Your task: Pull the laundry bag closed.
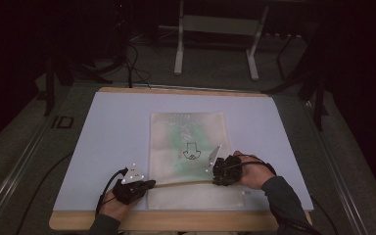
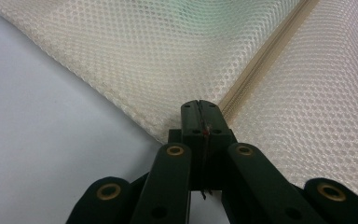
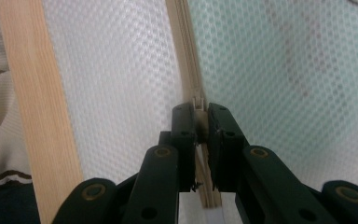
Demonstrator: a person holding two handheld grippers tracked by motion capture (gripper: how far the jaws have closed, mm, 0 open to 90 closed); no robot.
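Note:
A cream mesh bag [image 1: 186, 132] lies flat on the pale mat, with a greenish item bearing a black drawing [image 1: 192, 152] inside it. A zipper [image 1: 181, 183] runs across the bag's near part. My left gripper [image 1: 149, 184] is shut on the bag's left edge at the zipper's end; in the left gripper view its jaws [image 2: 199, 105] pinch the mesh [image 2: 144, 46] beside the zipper [image 2: 261, 56]. My right gripper [image 1: 215, 171] is shut on the zipper pull [image 3: 198, 101], with the zipper [image 3: 184, 46] running away ahead of it.
The pale mat [image 1: 112, 127] covers a wooden table whose front edge [image 1: 176, 221] shows near the person, also as a wooden strip [image 3: 37, 93]. Beyond the table stand a metal frame [image 1: 215, 29] and cables on a dark floor.

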